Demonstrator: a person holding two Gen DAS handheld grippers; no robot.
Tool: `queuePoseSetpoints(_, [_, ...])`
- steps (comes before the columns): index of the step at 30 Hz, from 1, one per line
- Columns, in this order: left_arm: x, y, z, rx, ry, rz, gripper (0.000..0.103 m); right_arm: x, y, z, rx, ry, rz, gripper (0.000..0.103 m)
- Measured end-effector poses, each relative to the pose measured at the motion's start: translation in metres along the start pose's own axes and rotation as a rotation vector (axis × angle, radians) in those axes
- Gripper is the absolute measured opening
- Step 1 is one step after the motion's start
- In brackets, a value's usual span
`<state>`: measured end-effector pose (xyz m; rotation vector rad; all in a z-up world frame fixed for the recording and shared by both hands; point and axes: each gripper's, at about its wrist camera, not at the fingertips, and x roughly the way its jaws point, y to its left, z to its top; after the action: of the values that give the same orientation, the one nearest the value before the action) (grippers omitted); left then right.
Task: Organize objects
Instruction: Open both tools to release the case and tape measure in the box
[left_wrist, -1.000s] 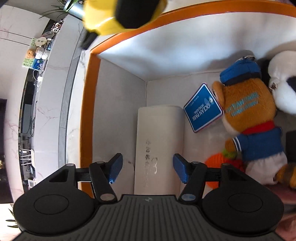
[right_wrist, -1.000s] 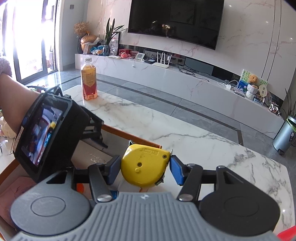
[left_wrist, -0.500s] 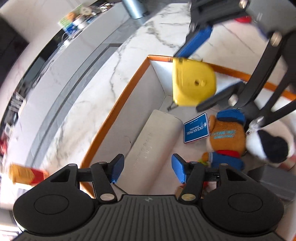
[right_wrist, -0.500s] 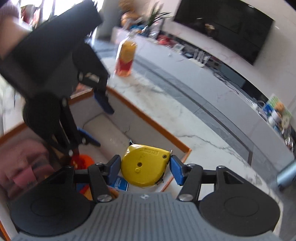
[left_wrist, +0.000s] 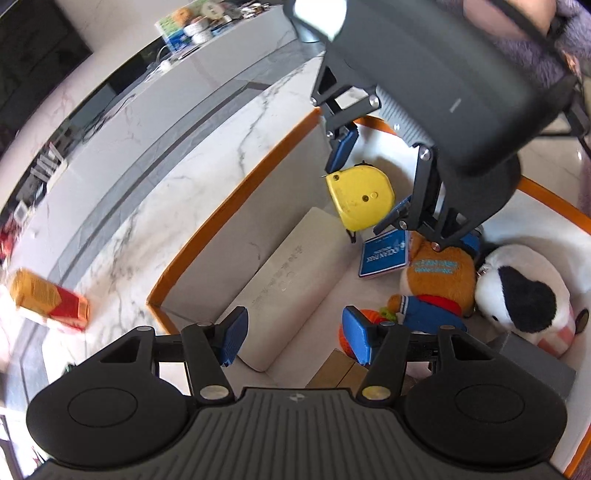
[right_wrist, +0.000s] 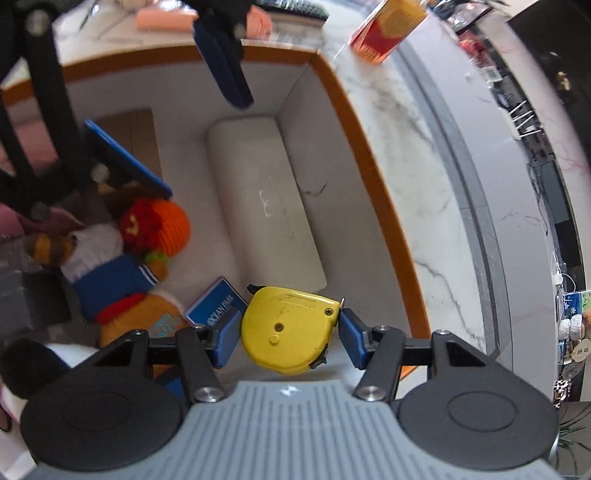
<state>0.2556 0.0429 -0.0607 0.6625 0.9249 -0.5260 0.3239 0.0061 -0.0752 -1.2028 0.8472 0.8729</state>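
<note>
A yellow tape measure (right_wrist: 290, 330) is being gripped between the blue pads of the right claw (right_wrist: 288, 338), and it is being held over the inside of an orange-rimmed box (right_wrist: 364, 147), above the near end of a long white case (right_wrist: 264, 206) that is lying along the box's wall. In the left wrist view the same tape measure (left_wrist: 360, 195) is being seen from the other side, pinched in the right claw (left_wrist: 369, 181) just above the far end of the white case (left_wrist: 291, 280). The left claw (left_wrist: 293, 338) is being held open with nothing between its pads, hovering over the near end of that case. Beside the case, a blue tag (left_wrist: 384, 254) is lying against a bear toy (left_wrist: 432, 284) dressed in blue, with an orange knitted toy (right_wrist: 160, 225) near its legs and a black-and-white plush toy (left_wrist: 524, 299) touching it on the far side. The box is being carried by a marble table (left_wrist: 159, 206), on which an orange drink bottle (left_wrist: 48, 299) is lying just outside the box's corner.
</note>
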Motion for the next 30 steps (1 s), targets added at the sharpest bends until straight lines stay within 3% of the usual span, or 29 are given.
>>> queuePoseSetpoints(4, [0.001, 0.012, -0.002, -0.082, -0.003, -0.016, 0.067, 0.02, -0.004, 0.005, -0.038, 0.074, -0.01, 0.059])
queuePoseSetpoints(6, [0.001, 0.016, -0.004, -0.108, -0.01, -0.021, 0.068, 0.026, -0.004, 0.005, -0.058, 0.096, -0.019, 0.052])
queuePoseSetpoints(8, [0.0, 0.017, -0.005, -0.119, -0.016, -0.017, 0.068, 0.03, -0.006, 0.005, -0.064, 0.117, -0.032, 0.052])
queuePoseSetpoints(15, [-0.011, 0.014, -0.01, -0.131, -0.043, -0.036, 0.068, 0.017, -0.013, 0.001, -0.041, 0.118, -0.025, 0.052])
queuePoseSetpoints(23, [-0.048, 0.01, -0.014, -0.197, -0.088, -0.032, 0.068, -0.046, -0.016, -0.012, 0.139, 0.05, 0.032, 0.06])
queuePoseSetpoints(30, [-0.115, 0.012, -0.025, -0.437, -0.219, 0.036, 0.071, -0.111, 0.005, -0.026, 0.405, -0.062, 0.032, 0.062])
